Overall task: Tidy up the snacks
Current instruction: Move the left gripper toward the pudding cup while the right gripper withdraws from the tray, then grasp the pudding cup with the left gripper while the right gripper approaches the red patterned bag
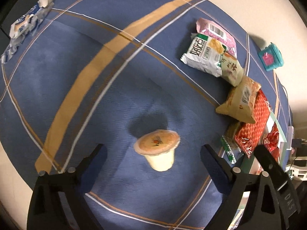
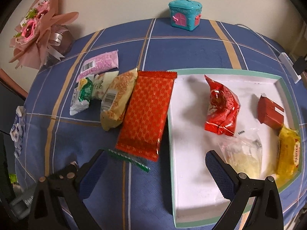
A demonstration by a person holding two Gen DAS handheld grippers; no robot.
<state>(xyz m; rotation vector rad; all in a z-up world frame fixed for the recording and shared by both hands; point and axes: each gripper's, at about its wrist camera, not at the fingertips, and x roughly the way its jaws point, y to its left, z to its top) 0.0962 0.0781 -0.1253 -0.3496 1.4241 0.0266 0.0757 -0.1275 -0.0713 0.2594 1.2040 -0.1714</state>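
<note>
The left tool is pointing steeply down at the blue plaid tablecloth covering the surface, its jaws standing wide with nothing gripped. A sealed pudding cup is sitting between the two fingers, blurred; whether either pad is touching it cannot be told, though a gap is showing on both sides. Its lid print is too smeared to read.

The right tool is likewise standing wide open and holding nothing, one finger over the cloth and the other over the white tray with its pale green rim. In the tray are lying a red foil packet, a small dark red box, a yellow wrapped snack at the far edge, and a clear bag whose contents are hard to make out, partly hidden by the tool's finger.

Just beside the tray, a red patterned packet is overlapping its rim. A thin green wrapper is peeking from beneath that packet, mostly covered. Further left a tan packet, a green and white packet and a pink packet are crowding together, overlapping. A blue and white wrapper is lying well apart near the cloth's edge. A teal toy house and a pink bouquet are standing at the back.
</note>
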